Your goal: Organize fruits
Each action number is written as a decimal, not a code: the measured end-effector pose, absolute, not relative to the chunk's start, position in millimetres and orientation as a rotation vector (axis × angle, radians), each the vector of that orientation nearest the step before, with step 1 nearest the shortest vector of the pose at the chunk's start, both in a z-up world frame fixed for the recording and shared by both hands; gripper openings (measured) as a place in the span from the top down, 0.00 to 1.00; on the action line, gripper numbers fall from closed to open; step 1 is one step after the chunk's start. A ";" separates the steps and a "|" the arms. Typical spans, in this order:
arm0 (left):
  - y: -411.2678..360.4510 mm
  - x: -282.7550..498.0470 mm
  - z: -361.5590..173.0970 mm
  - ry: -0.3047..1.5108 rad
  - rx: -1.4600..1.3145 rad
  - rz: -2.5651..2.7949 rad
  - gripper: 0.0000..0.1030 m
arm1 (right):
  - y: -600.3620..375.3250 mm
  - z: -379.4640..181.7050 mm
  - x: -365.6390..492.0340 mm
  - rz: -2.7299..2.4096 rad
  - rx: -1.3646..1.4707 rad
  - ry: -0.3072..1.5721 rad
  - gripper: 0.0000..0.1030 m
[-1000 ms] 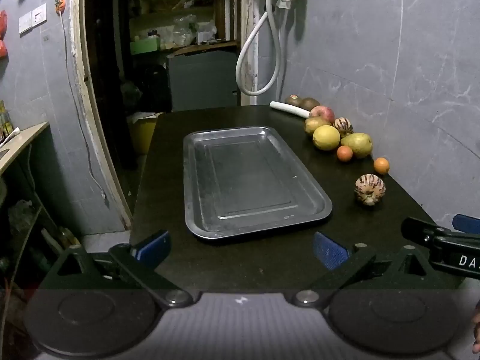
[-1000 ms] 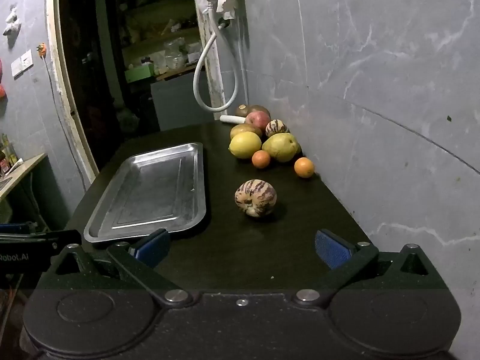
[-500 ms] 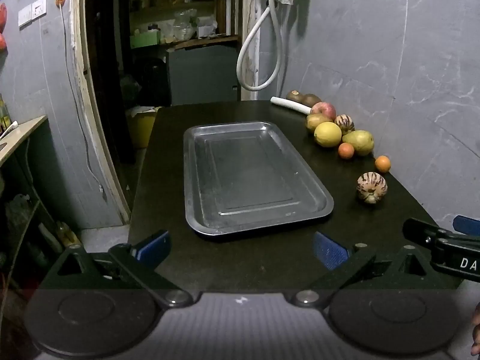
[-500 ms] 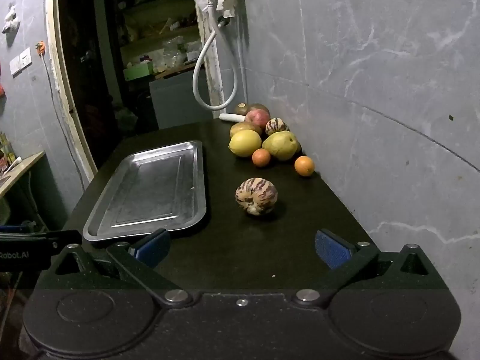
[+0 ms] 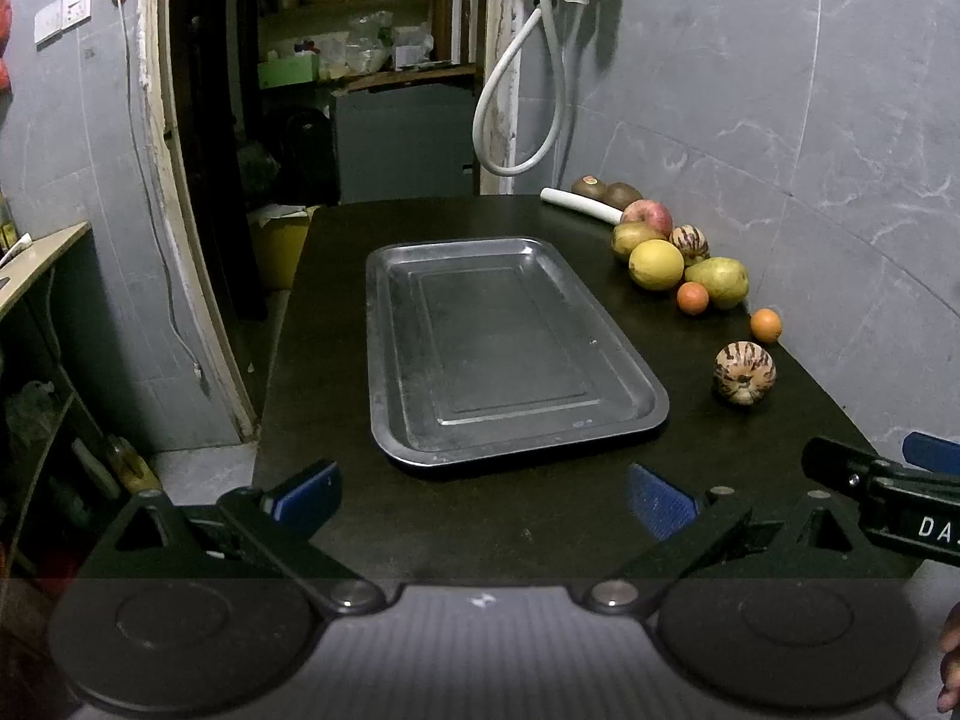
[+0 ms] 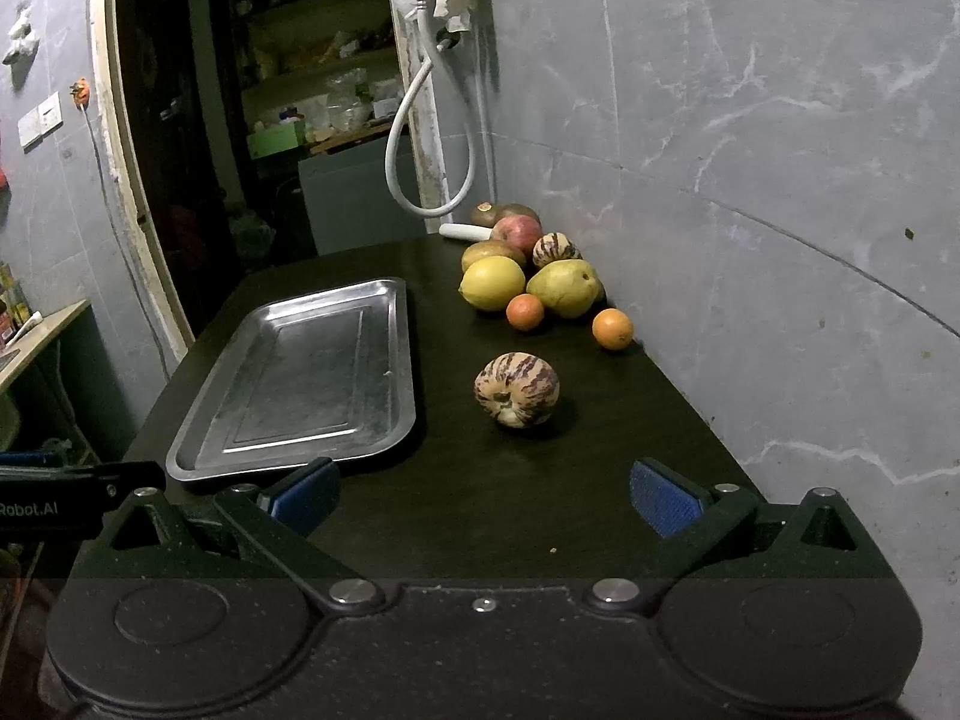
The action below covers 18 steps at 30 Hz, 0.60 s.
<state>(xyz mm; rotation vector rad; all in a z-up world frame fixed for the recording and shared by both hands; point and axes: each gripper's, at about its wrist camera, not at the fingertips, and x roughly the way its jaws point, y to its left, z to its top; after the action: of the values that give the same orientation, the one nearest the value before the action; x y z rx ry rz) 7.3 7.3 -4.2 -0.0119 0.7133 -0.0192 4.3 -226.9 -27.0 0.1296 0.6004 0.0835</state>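
Fruit [image 6: 492,282] clusters along the bench's [image 6: 540,510] right edge by the wall; one striped melon [image 6: 517,389] sits apart, beside the empty metal tray [image 5: 510,348]. Left tool [image 5: 480,498] and right tool [image 6: 483,495] both gape wide, holding nothing.

In the left wrist view the right gripper [image 5: 882,468] is cut off by the right edge, only one blue finger tip showing; a hand [image 5: 949,666] barely enters the bottom right corner. The kiwis [image 6: 504,215] sit half hidden behind the apple [image 6: 517,229], and the shelf clutter [image 5: 360,54] through the doorway is too dim to identify
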 end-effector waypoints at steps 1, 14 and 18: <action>7.3 7.1 -4.2 0.713 -0.013 -0.019 0.00 | -224.3 -28.2 6.4 0.080 0.128 0.604 0.00; 11.0 13.6 -6.8 0.731 -0.019 -0.025 0.00 | -223.4 -28.7 10.7 0.071 0.132 0.618 0.00; 13.3 16.7 -8.8 0.740 -0.023 -0.031 0.00 | -221.5 -29.1 12.5 0.061 0.132 0.626 0.00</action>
<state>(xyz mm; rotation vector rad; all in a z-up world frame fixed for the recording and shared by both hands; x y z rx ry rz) 16.7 13.3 -8.8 -0.0227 0.7399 -0.0308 12.5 -221.5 -29.1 0.1319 0.6257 0.0610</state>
